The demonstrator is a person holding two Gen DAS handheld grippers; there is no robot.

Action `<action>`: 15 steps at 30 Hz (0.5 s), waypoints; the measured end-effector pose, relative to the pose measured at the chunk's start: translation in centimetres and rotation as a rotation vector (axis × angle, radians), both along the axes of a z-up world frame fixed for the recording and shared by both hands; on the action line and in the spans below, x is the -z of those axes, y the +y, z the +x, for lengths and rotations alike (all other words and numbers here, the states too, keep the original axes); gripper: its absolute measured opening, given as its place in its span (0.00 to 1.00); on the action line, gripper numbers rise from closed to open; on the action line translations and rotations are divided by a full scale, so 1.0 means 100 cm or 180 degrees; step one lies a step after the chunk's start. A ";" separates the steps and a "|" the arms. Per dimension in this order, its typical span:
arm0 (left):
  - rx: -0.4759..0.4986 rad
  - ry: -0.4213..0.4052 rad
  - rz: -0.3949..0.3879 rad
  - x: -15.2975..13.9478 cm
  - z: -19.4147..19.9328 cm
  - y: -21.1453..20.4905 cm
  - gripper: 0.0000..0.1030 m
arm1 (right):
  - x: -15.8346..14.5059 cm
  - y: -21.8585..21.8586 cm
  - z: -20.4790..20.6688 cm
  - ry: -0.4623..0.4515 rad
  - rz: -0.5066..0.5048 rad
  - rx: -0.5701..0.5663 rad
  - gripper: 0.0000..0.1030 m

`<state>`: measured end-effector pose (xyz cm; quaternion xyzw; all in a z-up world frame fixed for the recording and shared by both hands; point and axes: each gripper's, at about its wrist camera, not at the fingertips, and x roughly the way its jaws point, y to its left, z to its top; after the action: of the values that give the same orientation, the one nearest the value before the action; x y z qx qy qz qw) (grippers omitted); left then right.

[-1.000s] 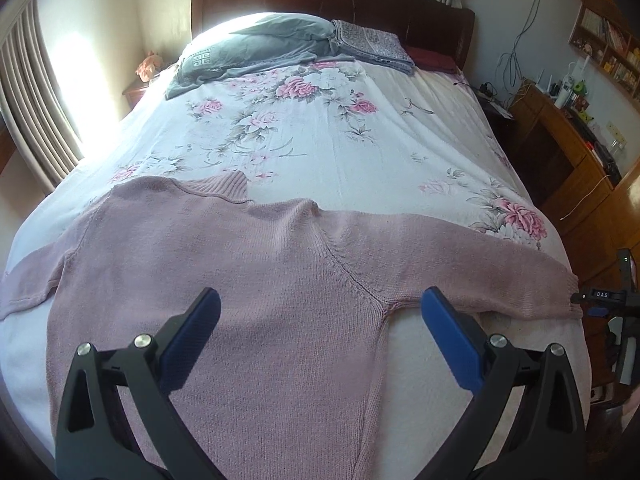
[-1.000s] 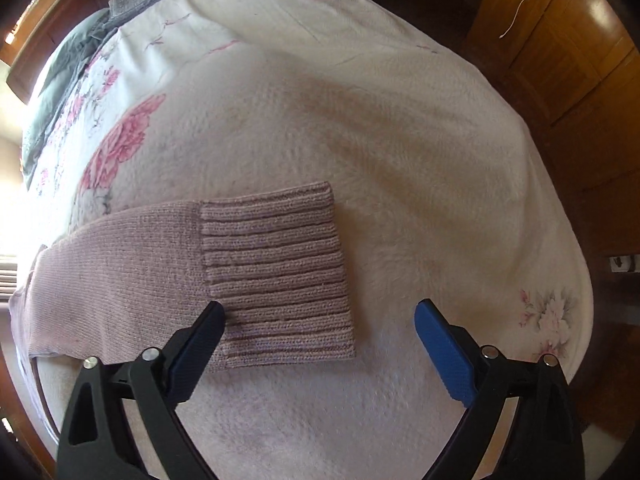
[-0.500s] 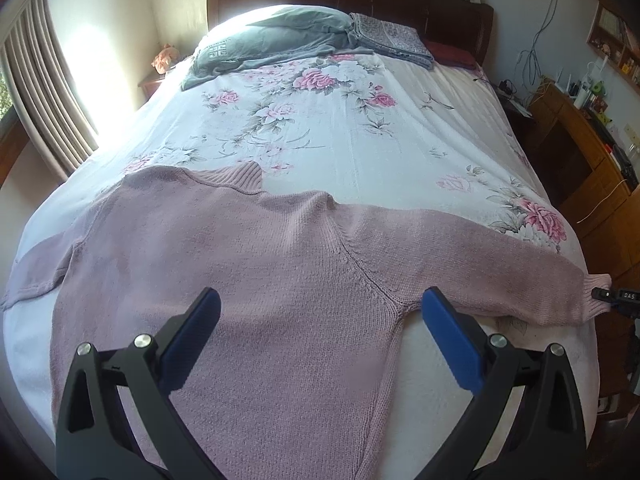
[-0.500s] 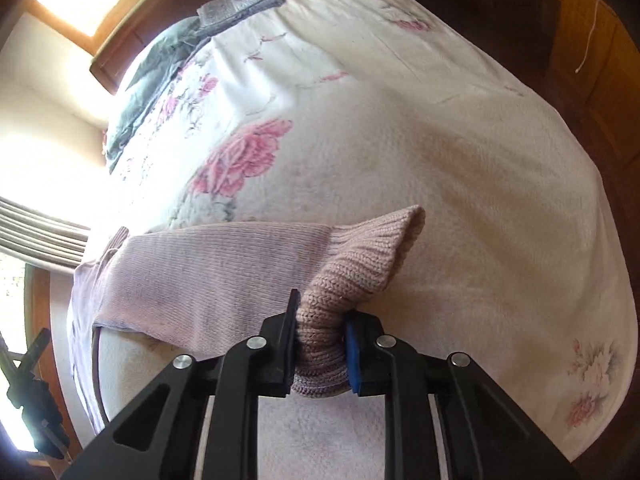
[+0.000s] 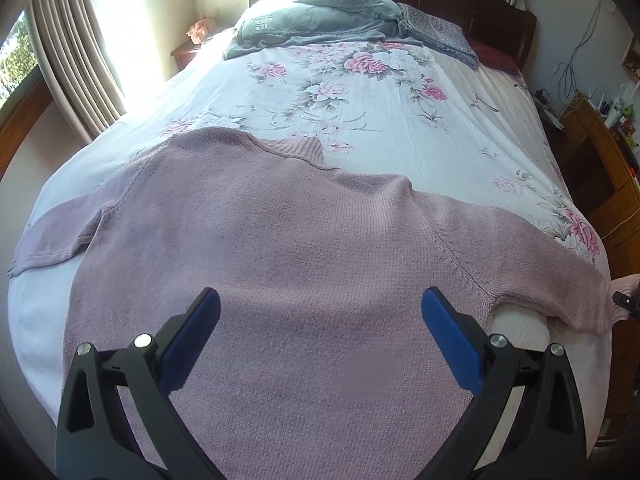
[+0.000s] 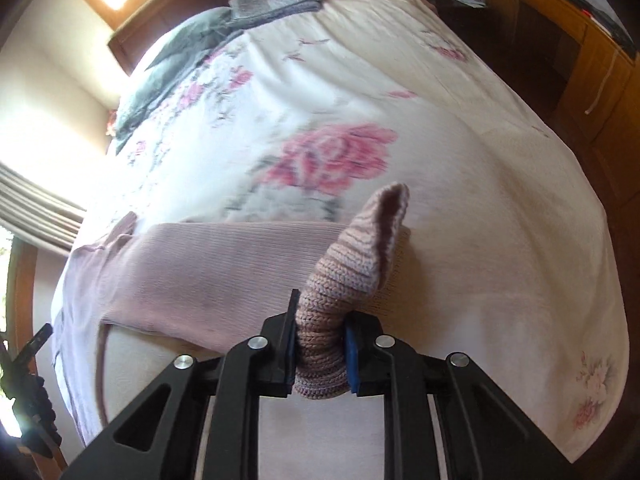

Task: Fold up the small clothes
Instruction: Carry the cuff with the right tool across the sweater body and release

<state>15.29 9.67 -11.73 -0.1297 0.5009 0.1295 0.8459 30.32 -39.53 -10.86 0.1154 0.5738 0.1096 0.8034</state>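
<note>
A dusty-pink knit sweater (image 5: 280, 248) lies flat on the bed with both sleeves spread out and its collar toward the headboard. Over its lower body hangs my left gripper (image 5: 320, 320), open, with nothing between the blue pads. The right sleeve (image 6: 224, 264) runs to the bed's right edge. There my right gripper (image 6: 320, 344) is shut on the ribbed cuff (image 6: 352, 264), which stands bunched and lifted off the bedspread. The right gripper's tip (image 5: 624, 302) shows at the far right of the left wrist view.
The bed wears a white bedspread (image 5: 400, 128) with pink flowers. A grey pillow (image 5: 320, 20) and folded grey cloth (image 5: 436, 36) lie by the dark headboard. Wooden furniture (image 5: 600, 168) lines the right side; curtains (image 5: 76, 48) hang at the left.
My right gripper closed on the sleeve cuff and has raised it off the bed. The left gripper stayed open and shifted left over the sweater body.
</note>
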 end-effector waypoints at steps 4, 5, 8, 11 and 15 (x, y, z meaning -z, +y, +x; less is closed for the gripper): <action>-0.0014 -0.0020 -0.0051 -0.002 -0.004 0.011 0.97 | -0.027 0.090 0.005 -0.0203 0.0249 -0.0490 0.18; -0.0016 -0.0021 -0.0063 -0.002 -0.005 0.013 0.97 | -0.032 0.113 0.005 -0.0233 0.0280 -0.0612 0.18; -0.0032 -0.0022 -0.0098 -0.002 -0.010 0.018 0.97 | -0.032 0.178 0.004 -0.0247 0.0317 -0.0939 0.18; -0.0052 -0.0022 -0.0103 -0.001 -0.015 0.023 0.97 | -0.015 0.224 0.004 -0.0114 0.0205 -0.1122 0.18; -0.0055 -0.0001 -0.0106 0.000 -0.018 0.026 0.97 | 0.014 0.257 0.002 0.0071 0.0037 -0.1225 0.19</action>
<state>13.54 12.25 -11.77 -0.1481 0.5017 0.1285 0.8425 30.53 -13.88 -12.24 0.0093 0.5936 0.2632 0.7605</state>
